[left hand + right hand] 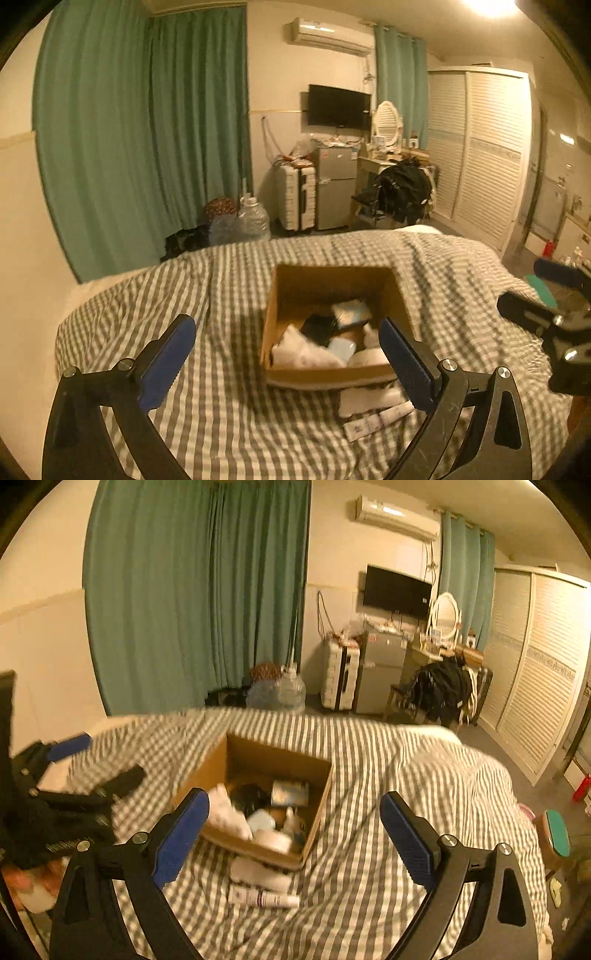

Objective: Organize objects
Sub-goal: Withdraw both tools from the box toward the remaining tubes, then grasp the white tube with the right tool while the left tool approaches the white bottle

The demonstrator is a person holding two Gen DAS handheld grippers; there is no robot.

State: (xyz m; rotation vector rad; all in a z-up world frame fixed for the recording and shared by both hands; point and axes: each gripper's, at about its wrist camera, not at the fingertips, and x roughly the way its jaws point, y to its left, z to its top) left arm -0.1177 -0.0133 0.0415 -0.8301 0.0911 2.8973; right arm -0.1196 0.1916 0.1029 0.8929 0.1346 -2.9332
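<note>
Left wrist view: at far left, green curtains (147, 129) hang against a pale wall. Below them a bed (221, 424) covered in a grey and white checked sheet fills the lower half of the picture. The left hand-held gripper (288, 354) reaches over the sheet with its two blue-padded fingers spread wide and nothing between the pads. Between and just beyond those fingers sits an open cardboard box (273, 306), which holds a jumble of small things: white cloth or packets, a dark flat item and a pale blue one, all blurred. Just in front of the box, touching its near wall, a white packet (369, 400) and a white tube (380, 419) lie on the sheet. At the right edge the right hand-held gripper (543, 284) comes into the picture. Right wrist view: the left hand-held gripper shows at the left edge, then the same box (207, 775) left of centre, with the packet (258, 873) and tube (264, 899) before it. The right hand-held gripper (295, 834) is also spread wide and empty, above the bare sheet. At far right stands a white slatted wardrobe (535, 686).
</note>
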